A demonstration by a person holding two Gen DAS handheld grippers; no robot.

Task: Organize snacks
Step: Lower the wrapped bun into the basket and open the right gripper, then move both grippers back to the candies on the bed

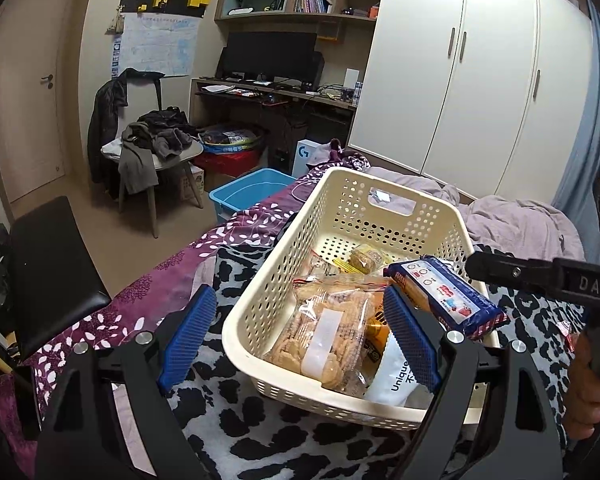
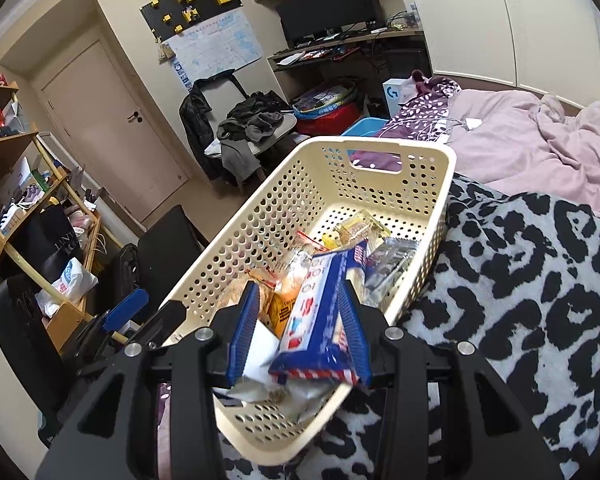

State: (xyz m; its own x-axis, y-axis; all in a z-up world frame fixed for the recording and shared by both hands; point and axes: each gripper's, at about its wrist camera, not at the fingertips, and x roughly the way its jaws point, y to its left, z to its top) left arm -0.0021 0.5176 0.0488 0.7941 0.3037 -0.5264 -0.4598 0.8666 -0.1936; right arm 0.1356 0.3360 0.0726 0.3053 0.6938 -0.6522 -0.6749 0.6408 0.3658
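Right now our right claw (image 2: pixel 300 330) is clamped on 1 blue cracker pack (image 2: pixel 320 312), held over the near rim of the cream basket (image 2: pixel 260 216) on the bed. Our left claw (image 1: pixel 300 332) is wide apart, 1 finger on each side of the basket's near corner. Inside lies 1 clear bag of cookies (image 1: pixel 328 328) near the left wall.

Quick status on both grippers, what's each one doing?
Left gripper: open, holding nothing.
Right gripper: closed on the blue biscuit pack over the basket.
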